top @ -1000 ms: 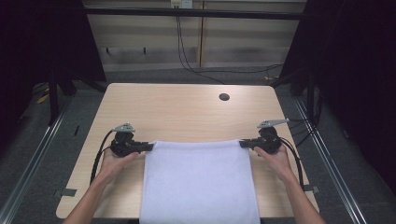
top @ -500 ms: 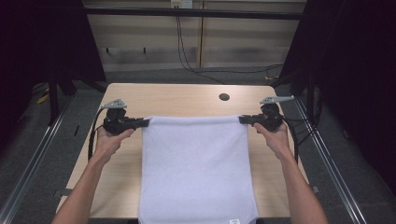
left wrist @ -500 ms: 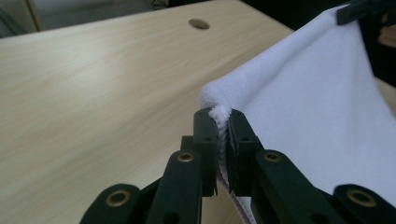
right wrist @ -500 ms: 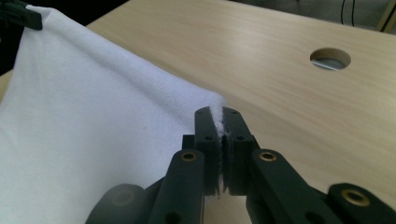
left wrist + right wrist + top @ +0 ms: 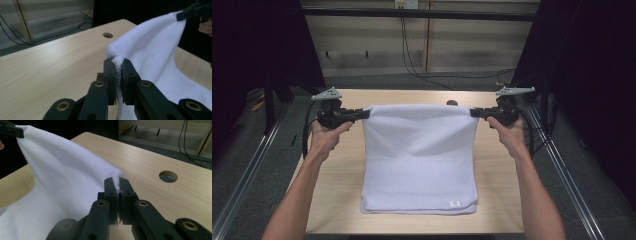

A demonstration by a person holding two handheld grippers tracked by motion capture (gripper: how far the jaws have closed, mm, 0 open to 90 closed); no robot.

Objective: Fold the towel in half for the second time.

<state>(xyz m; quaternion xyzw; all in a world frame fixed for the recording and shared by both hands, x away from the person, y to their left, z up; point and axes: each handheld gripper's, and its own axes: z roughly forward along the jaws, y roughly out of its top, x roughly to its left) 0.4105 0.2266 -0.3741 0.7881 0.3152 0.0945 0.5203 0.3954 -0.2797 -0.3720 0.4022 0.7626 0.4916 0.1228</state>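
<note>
A white towel [image 5: 419, 150] is stretched between my two grippers above the light wooden table [image 5: 497, 195]. Its upper edge hangs in the air while its lower part lies folded near the table's front edge, with a small label [image 5: 455, 203] at the front right. My left gripper [image 5: 364, 114] is shut on the towel's upper left corner [image 5: 117, 61]. Pinching the upper right corner [image 5: 117, 178] is my right gripper [image 5: 474, 113], also shut. In the left gripper view the right gripper [image 5: 193, 11] shows far off, holding the other corner of the towel [image 5: 160, 50].
A round cable hole [image 5: 452, 103] sits in the table's far edge, behind the towel [image 5: 57, 175], and is seen as a hole [image 5: 168, 176] beside my right jaws. Metal rails [image 5: 564, 170] run along both sides of the table. Cables [image 5: 422, 65] lie on the floor beyond.
Both hands have risen and moved away from the person, lifting the towel's far edge off the table. The towel now hangs between the grippers instead of lying flat.
</note>
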